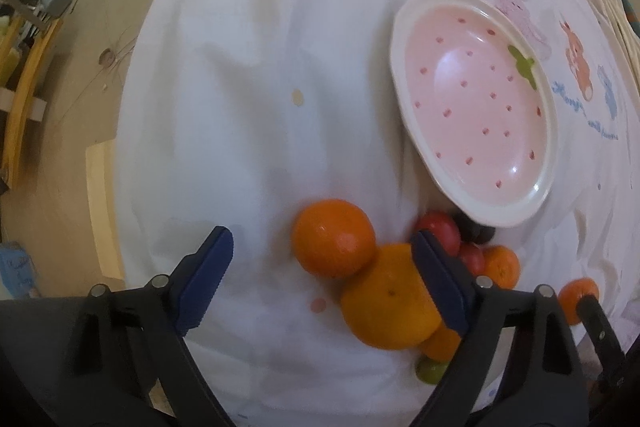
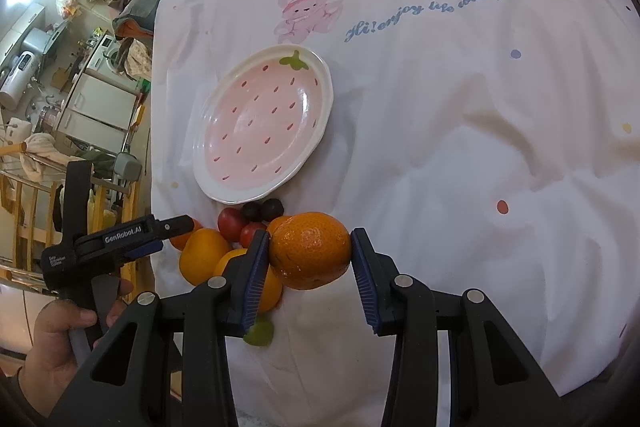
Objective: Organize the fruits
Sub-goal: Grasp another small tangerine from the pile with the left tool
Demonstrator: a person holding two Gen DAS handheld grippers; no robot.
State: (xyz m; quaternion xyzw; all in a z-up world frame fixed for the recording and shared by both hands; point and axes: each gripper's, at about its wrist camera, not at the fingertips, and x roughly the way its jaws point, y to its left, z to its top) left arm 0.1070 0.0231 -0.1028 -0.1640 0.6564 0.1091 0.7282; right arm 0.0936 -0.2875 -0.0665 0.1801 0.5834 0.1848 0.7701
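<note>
A pile of fruit lies on the white cloth below a pink strawberry-pattern plate [image 1: 476, 107], which holds nothing. My left gripper [image 1: 324, 261] points down over the pile with its jaws wide. A round orange [image 1: 334, 237] sits between the blue pads, touching neither. The right pad overlaps a larger orange [image 1: 390, 301]. Red fruits [image 1: 442, 227], dark grapes [image 1: 476, 231] and a green fruit [image 1: 430, 371] lie beside them. My right gripper [image 2: 310, 247] is shut on an orange [image 2: 310, 251], held just off the pile and below the plate [image 2: 264, 127].
The white cloth [image 2: 460, 167] with cartoon animals covers the table, wrinkled toward the right. The table's left edge [image 1: 128, 131] drops to the floor. A hand [image 2: 60, 323] holds the left tool's black body [image 2: 116, 239]. Room clutter and a wooden rack [image 2: 24, 207] stand at left.
</note>
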